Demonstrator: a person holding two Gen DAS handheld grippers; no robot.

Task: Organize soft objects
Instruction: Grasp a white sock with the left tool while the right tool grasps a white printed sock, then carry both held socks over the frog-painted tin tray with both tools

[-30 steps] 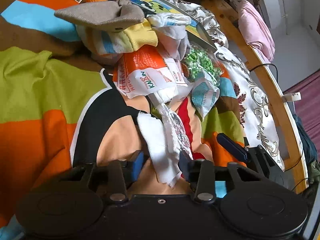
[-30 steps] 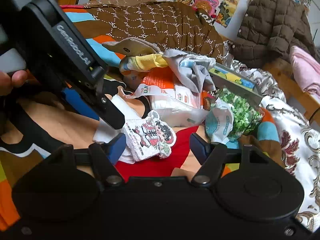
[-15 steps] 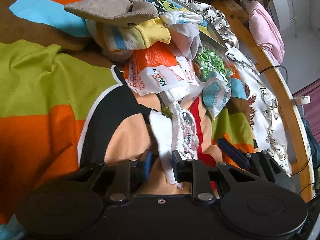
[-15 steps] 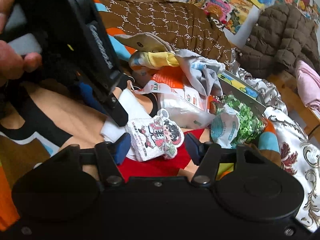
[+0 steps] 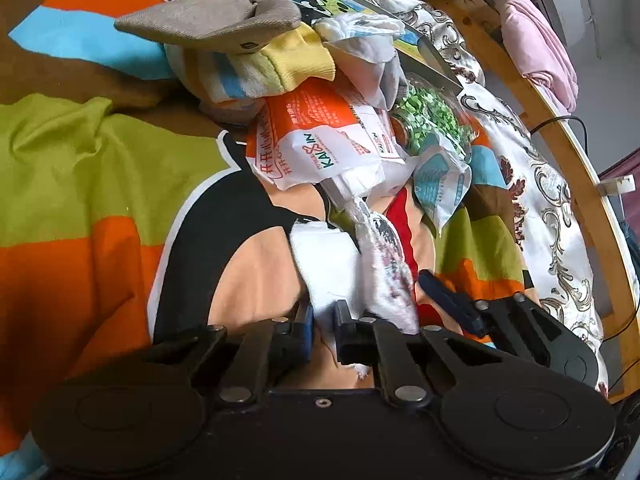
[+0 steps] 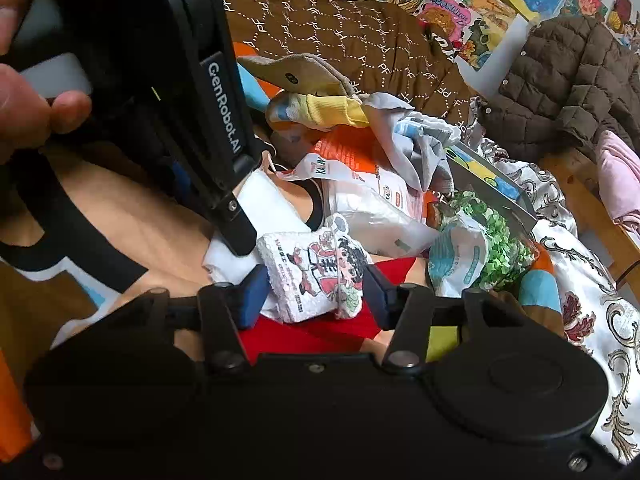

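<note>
Right now both tongs work at one small white cloth (image 6: 316,276) with a cartoon print, lying on the bed (image 5: 88,168) just in front of the pile of packets and socks. The left tongs (image 5: 322,330) are closing and already pinch the cloth's plain white edge between their pads, on the side away from the pile's green packet (image 6: 496,240). The right tongs (image 6: 312,296) are also closing, with the printed part of the cloth between their pads but not yet clearly pressed from both sides; one pad seems to touch it, the other stands just beside it. The main risk, as I judge it, is a thin grip: each pair has only a corner or fold, so the cloth could slip out when lifted or stretched. If the right tongs shut too low they may catch the red bedding (image 6: 320,332) under the cloth and drag it along. Pulling the two ends apart unevenly could bunch the cloth instead of spreading it, and a sweep toward the pile could knock the orange packet (image 5: 316,136) or the yellow sock (image 5: 296,60) loose.
</note>
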